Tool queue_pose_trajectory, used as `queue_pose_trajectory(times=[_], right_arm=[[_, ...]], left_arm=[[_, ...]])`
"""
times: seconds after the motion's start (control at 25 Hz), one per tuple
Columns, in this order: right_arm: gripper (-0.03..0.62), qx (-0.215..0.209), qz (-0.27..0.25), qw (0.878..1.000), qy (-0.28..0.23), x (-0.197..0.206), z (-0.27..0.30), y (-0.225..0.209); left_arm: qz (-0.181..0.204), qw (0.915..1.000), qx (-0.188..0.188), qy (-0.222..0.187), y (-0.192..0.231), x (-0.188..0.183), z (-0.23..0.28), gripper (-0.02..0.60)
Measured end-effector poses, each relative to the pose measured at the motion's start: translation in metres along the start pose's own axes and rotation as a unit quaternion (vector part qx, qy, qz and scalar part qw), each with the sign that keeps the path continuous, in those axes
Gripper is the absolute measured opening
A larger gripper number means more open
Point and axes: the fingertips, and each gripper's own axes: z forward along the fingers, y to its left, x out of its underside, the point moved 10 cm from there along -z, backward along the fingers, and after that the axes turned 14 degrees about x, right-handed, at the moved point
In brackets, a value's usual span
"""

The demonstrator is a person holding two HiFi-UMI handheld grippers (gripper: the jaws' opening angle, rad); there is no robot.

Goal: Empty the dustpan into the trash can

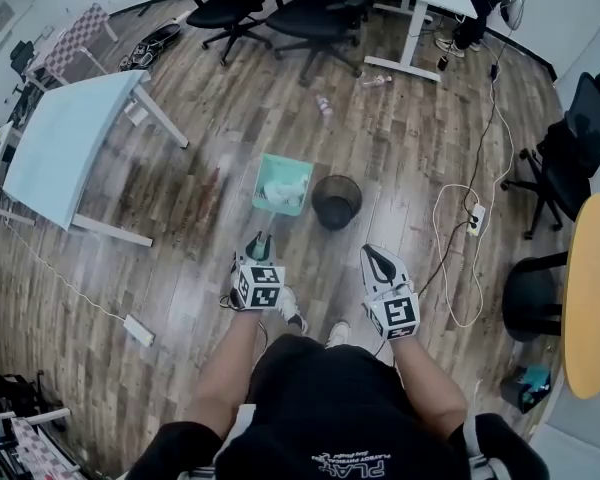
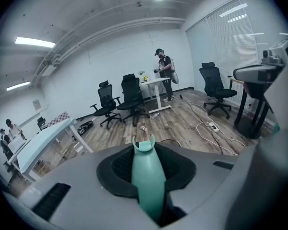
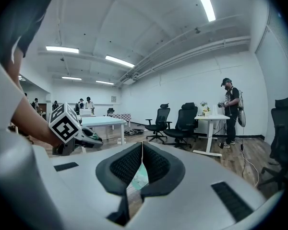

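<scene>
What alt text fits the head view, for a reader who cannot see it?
Seen from above, the left gripper holds a teal dustpan with white scraps beside a black trash can on the wooden floor.

Your black shirt [image 1: 315,403] at 6 o'clock, white letters "PLAY" on it seen upside down, the smaller line beside too blurred to read.

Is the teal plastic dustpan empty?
No, white crumpled litter lies in the teal plastic dustpan, beside the round black trash can.
</scene>
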Motion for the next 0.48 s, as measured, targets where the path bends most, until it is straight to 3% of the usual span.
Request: queue_pose_trajectory(times=[0.12, 0.28, 0.48], right_arm=[[0.025, 0.006, -0.001, 1.0, 0.0, 0.001, -0.009, -0.007], [0.025, 0.012, 0.003, 1.0, -0.005, 0.0, -0.014, -0.012], [0.025, 0.01, 0.006, 1.0, -0.006, 0.0, -0.019, -0.014]], left_arm=[[0.022, 0.9998, 0.002, 0.001, -0.011, -0.005, 0.004, 0.095], [0.087, 0.9961, 0.005, 0.011, -0.03, -0.011, 0.008, 0.095], [0.199, 0.9795, 0.01, 0.031, -0.056, -0.013, 0.014, 0.098]])
